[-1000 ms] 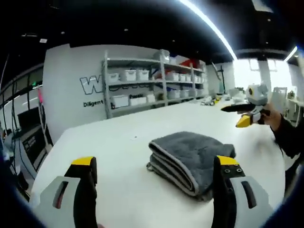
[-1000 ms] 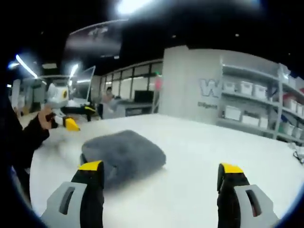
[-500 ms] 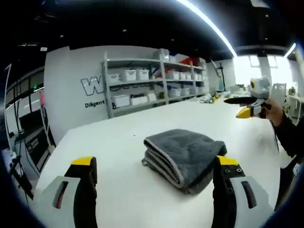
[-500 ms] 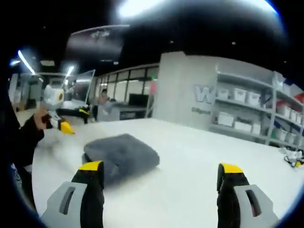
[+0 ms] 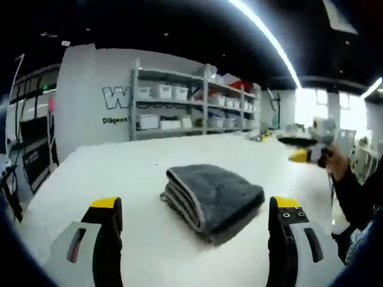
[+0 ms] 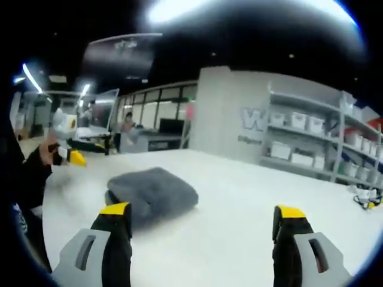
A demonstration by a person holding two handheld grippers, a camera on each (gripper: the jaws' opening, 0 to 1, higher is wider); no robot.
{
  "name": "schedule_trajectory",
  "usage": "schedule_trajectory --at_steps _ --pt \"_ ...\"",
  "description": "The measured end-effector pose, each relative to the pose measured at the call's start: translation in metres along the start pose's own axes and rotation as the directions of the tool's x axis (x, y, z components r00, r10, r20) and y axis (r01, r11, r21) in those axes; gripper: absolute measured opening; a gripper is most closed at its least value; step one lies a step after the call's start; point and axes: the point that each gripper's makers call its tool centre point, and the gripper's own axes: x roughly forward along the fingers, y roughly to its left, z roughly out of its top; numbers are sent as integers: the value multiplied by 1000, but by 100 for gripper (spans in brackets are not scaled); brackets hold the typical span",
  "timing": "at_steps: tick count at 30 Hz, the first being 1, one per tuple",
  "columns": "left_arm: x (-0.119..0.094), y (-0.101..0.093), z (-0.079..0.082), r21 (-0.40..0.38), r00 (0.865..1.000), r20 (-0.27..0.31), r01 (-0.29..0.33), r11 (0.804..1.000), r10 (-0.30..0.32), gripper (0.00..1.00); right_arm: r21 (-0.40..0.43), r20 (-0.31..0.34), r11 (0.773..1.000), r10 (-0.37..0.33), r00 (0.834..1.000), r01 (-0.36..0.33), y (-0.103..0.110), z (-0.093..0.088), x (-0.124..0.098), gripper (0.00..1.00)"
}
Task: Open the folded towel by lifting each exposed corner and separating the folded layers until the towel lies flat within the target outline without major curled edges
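Observation:
A folded grey towel (image 5: 213,194) lies on the white table (image 5: 108,173), its stacked layer edges turned toward the left gripper view. My left gripper (image 5: 195,210) hovers open just in front of it, nothing between the jaws. In the right gripper view the same towel (image 6: 153,190) sits left of centre, and my right gripper (image 6: 202,215) stands open, empty, short of it. The right gripper (image 5: 308,152) also appears at the far right of the left gripper view, held by a hand. The left gripper (image 6: 76,150) shows at the left of the right gripper view.
Metal shelves with white bins (image 5: 191,107) stand behind the table against a white wall with lettering. The shelves (image 6: 323,146) also line the right of the right gripper view. A person's dark sleeve (image 5: 359,197) reaches in at the right. A person stands far back (image 6: 127,127).
Both views have shifted with the hands; the towel now sits more central between the left jaws. The towel itself has not moved, and both grippers stay open.

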Motion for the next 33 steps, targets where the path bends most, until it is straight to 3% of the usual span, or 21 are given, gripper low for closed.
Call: schedule_trajectory --at_steps 1,5,6,10,12,13,14,15,16,17,18,20,25,28,33 --pt "-3 2 4 -85 998 54 -32 996 37 100 0 3 1000 0 1000 0 1 2 -1 98" --pt "-9 -3 0 -270 993 111 -18 963 49 100 -8 8 1000 5 1000 -5 3 5 -3 98" --pt "-11 -4 -2 -333 991 124 -4 943 48 100 -9 10 1000 6 1000 -6 3 7 -4 98" --pt "-16 -6 -2 -440 985 159 17 898 60 100 -14 17 1000 6 1000 -6 4 11 -6 98" --pt "-17 -9 -3 -511 982 176 34 859 66 100 -15 23 1000 5 1000 -5 4 14 -8 98" --pt "-18 -10 -3 -594 977 195 50 803 83 100 -15 27 1000 5 1000 -4 4 15 -9 98" --pt "-17 -15 -6 -676 977 203 93 731 64 100 -13 31 1000 4 1000 -4 4 16 -10 98" --pt "-15 -25 -9 -725 979 203 134 675 24 100 -12 34 1000 4 999 -4 4 17 -10 98" --pt "-14 -27 -11 -744 979 204 142 653 20 100 -11 37 1000 4 999 -4 4 18 -11 98" --pt "-11 -26 -13 -755 977 210 138 641 37 100 -9 39 1000 4 999 -3 4 19 -11 98" --pt "-10 -27 -16 -756 978 205 131 642 42 100 -7 40 1000 3 999 -3 4 19 -11 98" --pt "-7 -30 -20 -792 978 203 134 596 49 100 -5 40 1000 3 999 -3 4 19 -12 98" --pt "-3 -38 -21 -826 975 218 158 541 49 100 -7 40 1000 1 999 -1 2 20 -14 97" --pt "-1 -40 -20 -837 971 230 167 522 58 100 -6 44 1000 1 999 0 1 21 -16 97" --pt "5 -39 -23 -846 972 227 164 508 64 100 -8 43 1000 6 999 -6 2 22 -17 97"
